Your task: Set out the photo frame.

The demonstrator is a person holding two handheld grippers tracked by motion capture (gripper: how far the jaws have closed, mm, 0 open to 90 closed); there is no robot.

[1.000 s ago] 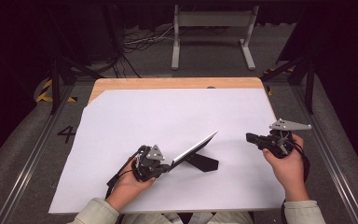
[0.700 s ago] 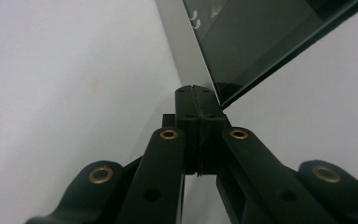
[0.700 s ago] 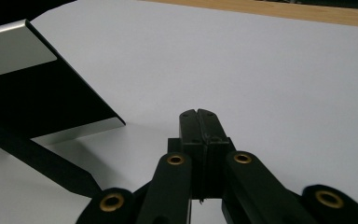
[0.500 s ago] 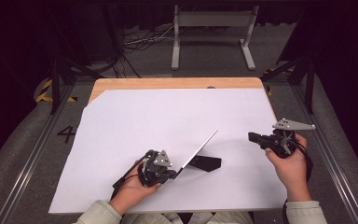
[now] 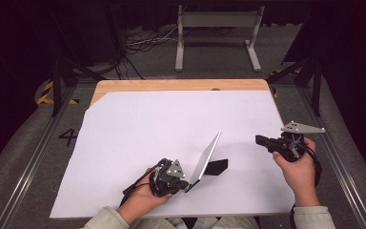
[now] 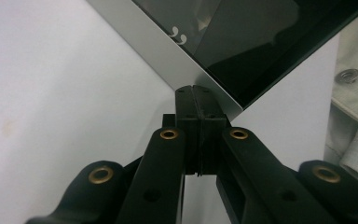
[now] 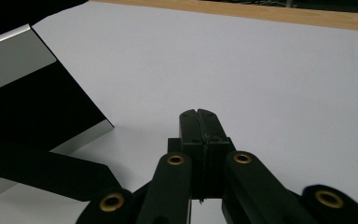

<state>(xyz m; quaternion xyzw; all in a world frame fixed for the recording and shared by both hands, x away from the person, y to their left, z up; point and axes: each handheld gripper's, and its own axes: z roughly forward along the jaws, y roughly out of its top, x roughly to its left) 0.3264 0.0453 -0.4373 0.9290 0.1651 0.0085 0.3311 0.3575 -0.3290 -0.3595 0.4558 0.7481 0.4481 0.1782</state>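
A silver-edged frame point(image 5: 205, 157) with dark glass stands tilted on the white sheet point(image 5: 162, 124), near the front middle. Its black prop point(image 5: 218, 166) lies flat behind it. My left gripper point(image 5: 187, 187) is shut, its tips against the frame's lower corner. In the left gripper view the closed jaws point(image 6: 193, 91) meet that corner of the frame point(image 6: 158, 46) with no gap between them. I cannot tell whether the corner is pinched. My right gripper point(image 5: 258, 139) is shut and holds nothing, hovering to the right of the frame. The right gripper view has its jaws point(image 7: 198, 114) over bare sheet, with the frame point(image 7: 14, 60) at the left.
The sheet covers most of a wooden table point(image 5: 171, 85), whose bare strip runs along the far edge. A grey metal stand point(image 5: 217, 21) and cables sit on the floor beyond. Rails flank the table on both sides.
My left hand has shifted right and toward the front edge, and the frame now stands steeper. The right hand has stayed put.
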